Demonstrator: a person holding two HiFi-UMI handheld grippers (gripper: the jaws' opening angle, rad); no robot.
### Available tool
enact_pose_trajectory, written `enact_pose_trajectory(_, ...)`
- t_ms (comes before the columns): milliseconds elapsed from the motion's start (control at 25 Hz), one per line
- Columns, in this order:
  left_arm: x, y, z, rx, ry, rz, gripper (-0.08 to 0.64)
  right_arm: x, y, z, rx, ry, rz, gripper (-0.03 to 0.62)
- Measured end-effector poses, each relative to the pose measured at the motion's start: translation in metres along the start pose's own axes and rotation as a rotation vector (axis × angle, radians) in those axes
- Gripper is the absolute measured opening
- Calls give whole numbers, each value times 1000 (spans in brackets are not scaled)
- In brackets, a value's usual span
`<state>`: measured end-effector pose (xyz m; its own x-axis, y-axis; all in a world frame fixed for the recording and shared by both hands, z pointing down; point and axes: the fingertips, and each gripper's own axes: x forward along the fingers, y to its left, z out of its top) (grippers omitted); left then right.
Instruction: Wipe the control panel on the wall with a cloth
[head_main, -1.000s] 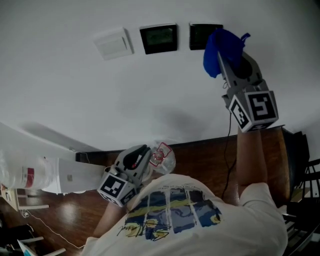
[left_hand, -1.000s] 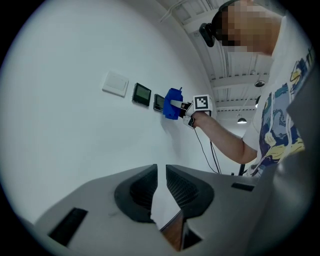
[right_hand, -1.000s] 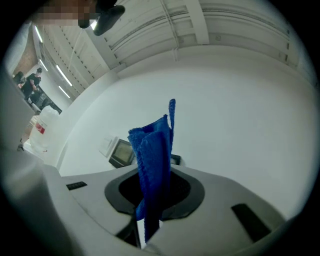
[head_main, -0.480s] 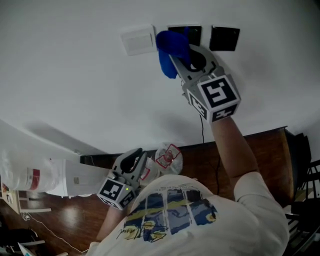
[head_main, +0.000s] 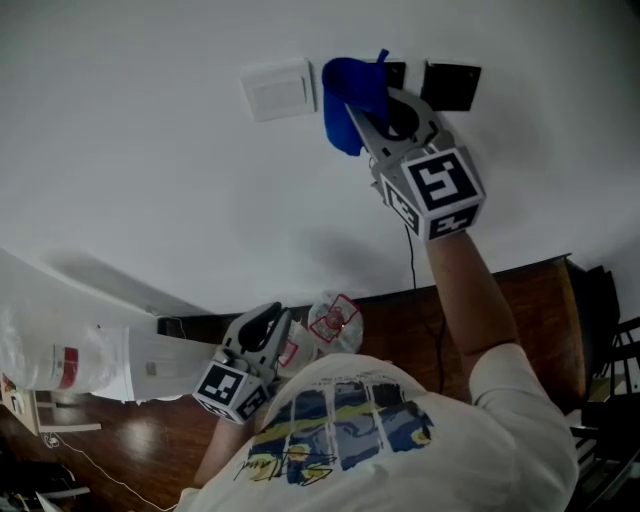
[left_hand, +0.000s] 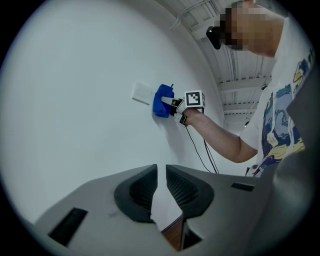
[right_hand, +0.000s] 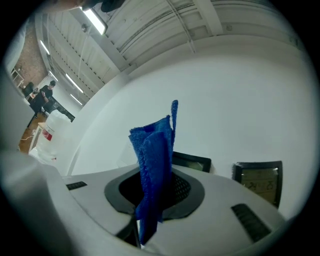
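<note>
On the white wall hang a white switch plate (head_main: 278, 88) and two black control panels: the middle one (head_main: 396, 72) mostly covered, the right one (head_main: 450, 85) bare. My right gripper (head_main: 368, 112) is raised to the wall, shut on a folded blue cloth (head_main: 348, 100) that presses over the middle panel. In the right gripper view the cloth (right_hand: 155, 150) stands up between the jaws of the right gripper (right_hand: 155, 176), with the middle panel (right_hand: 192, 162) behind it and the right panel (right_hand: 260, 180) beside it. My left gripper (head_main: 262, 328) hangs low, shut and holding nothing.
A black cable (head_main: 412, 255) runs down the wall from my right gripper. A dark wooden surface (head_main: 540, 300) lies below the wall. A white bag (head_main: 60, 355) sits at the left, and a clear packet with red print (head_main: 335, 318) next to my left gripper. People stand far off (right_hand: 47, 95).
My right gripper carried the blue cloth leftward from the right black panel to the middle one, then held almost still. The left gripper stayed low.
</note>
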<state>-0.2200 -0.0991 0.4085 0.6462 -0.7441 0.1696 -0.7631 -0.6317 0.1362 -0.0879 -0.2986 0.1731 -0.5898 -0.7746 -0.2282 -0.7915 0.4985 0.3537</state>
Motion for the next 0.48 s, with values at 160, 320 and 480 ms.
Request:
enact_pose_trajectory(160, 18, -13, -2, 4, 10, -26, 32, -18, -26, -1, 3, -11, -39, 86)
enact_pose_trajectory(320, 37, -29, -1, 5, 18, -43, 32, -40, -56, -4, -5, -1, -70, 86)
enact_pose_trajectory(480, 58, -46, 2, 30, 21, -64, 32, -63, -91, -7, -17, 5, -106, 86)
